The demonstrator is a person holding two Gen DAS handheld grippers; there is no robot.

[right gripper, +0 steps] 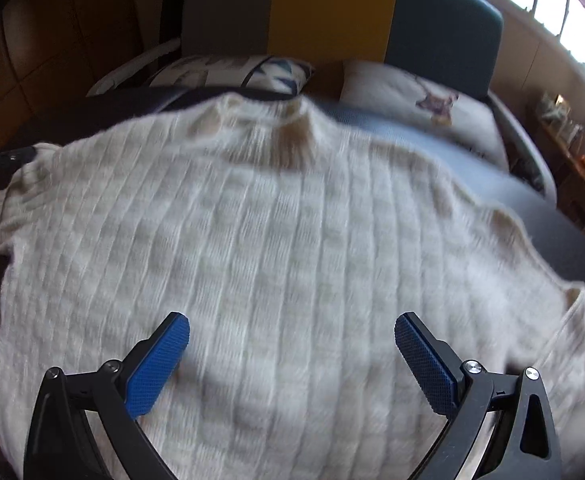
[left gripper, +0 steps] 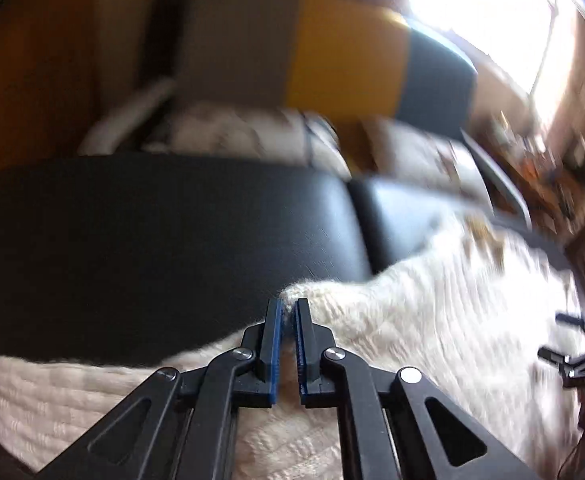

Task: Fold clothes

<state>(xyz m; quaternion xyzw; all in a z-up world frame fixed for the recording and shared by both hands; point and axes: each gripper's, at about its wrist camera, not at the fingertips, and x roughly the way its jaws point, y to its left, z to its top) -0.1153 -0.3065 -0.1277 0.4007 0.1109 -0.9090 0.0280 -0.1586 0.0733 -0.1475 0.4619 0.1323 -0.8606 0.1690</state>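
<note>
Left gripper (left gripper: 288, 308): jaws drawn narrow, blue pads pinching a fold of the cream knit sweater (left gripper: 432, 300) at its edge, where a small nub of fabric sticks up past the fingertips. We read this as a corner or hem grip taken so that side of the garment can be lifted and carried over; which corner exactly, we cannot tell through the blur. Right gripper (right gripper: 292, 332): jaws spread wide, nothing between the pads, hovering over the near middle of the sweater (right gripper: 272, 240), apparently free either to pin the cloth or to take a second hold. In the left wrist view the right gripper (left gripper: 560, 336) shows at the far right margin, over the same garment. The sweater lies spread across a dark padded surface (left gripper: 152, 240), covering most of its near half in the right view, the left edge slumped over the surface's left side. Its ribs run away from us toward the far edge, so we judge the long axis near-to-far, with what looks like the neckline (right gripper: 292, 120) at the far end, toward the cushions (right gripper: 412, 92). A puckered edge on the right (right gripper: 504, 220) may be a sleeve or shoulder; uncertain. Beyond stands a grey, yellow and teal backrest (right gripper: 332, 4). We judge the fold as barely begun: the body lies mostly flat, single-layered.
</note>
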